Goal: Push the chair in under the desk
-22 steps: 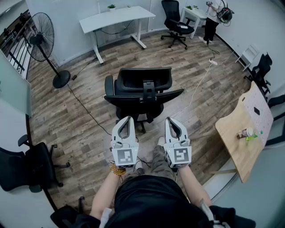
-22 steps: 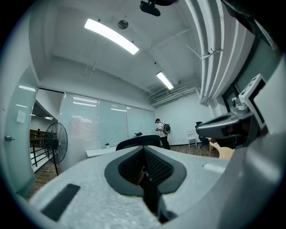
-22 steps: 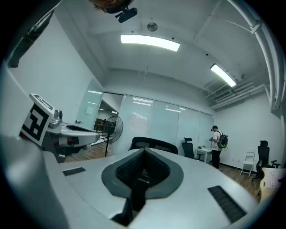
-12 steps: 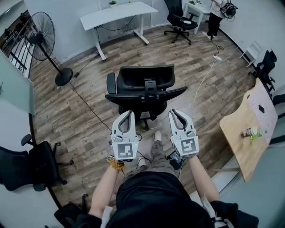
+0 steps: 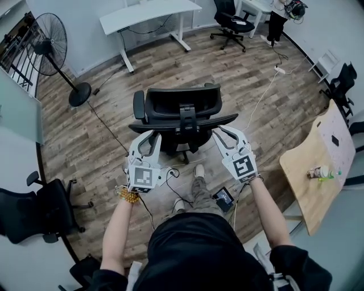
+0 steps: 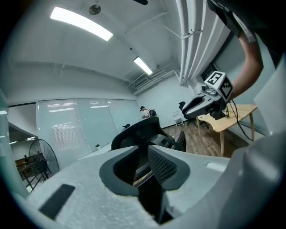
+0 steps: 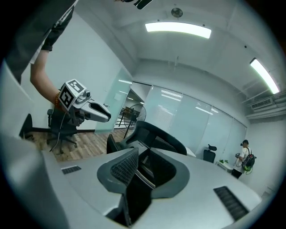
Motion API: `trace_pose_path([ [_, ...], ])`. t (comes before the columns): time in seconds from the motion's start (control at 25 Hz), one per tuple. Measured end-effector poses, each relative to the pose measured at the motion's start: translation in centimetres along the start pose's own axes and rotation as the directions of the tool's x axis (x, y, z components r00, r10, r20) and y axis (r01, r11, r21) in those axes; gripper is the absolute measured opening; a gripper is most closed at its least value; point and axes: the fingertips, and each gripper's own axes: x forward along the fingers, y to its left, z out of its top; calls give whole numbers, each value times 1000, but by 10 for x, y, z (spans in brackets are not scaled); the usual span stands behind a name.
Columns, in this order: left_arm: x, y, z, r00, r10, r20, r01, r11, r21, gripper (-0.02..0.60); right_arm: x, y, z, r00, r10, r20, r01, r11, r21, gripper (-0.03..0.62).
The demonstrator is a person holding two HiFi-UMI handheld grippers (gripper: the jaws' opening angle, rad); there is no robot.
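Grippers are hovering at mid-frame in the head view. The left gripper (image 5: 149, 136) and the right gripper (image 5: 227, 132) are each pointing at one end of the backrest of the black chair (image 5: 181, 108). Both are standing released, jaws apart and clamping nothing. Each gripper view is showing the chair's back through the gap, and I cannot tell whether the tips are touching it. The chair is sitting on the wood floor (image 5: 170, 62) at the centre of the frame. Its seat is facing the white desk (image 5: 149, 11) along the top edge, well apart from it. A standing fan (image 5: 51, 42) is occupying the upper left, and a wooden table (image 5: 310, 185) the right edge.
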Motion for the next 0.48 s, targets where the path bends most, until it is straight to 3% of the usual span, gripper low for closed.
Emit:
trace_pose_path([
  [0.16,19,5,-12,998,-47,-45,49,998,50,93,15,-13,-10,997,75,-25,-76,996,-48,89],
  [0.28,34,-2,-25,986,-127,-103,139,984,115,107,26,-22,-22,989,130,-66,-138,980,-142,91],
  [0.4,44,-15,-45,949,-242,-203,281,940,195,127,35,-21,-38,968,209,-142,-242,925,-293,96],
  [0.48,48,-19,-58,924,-277,-264,346,900,266,143,40,-17,-54,941,268,-207,-327,876,-355,106],
])
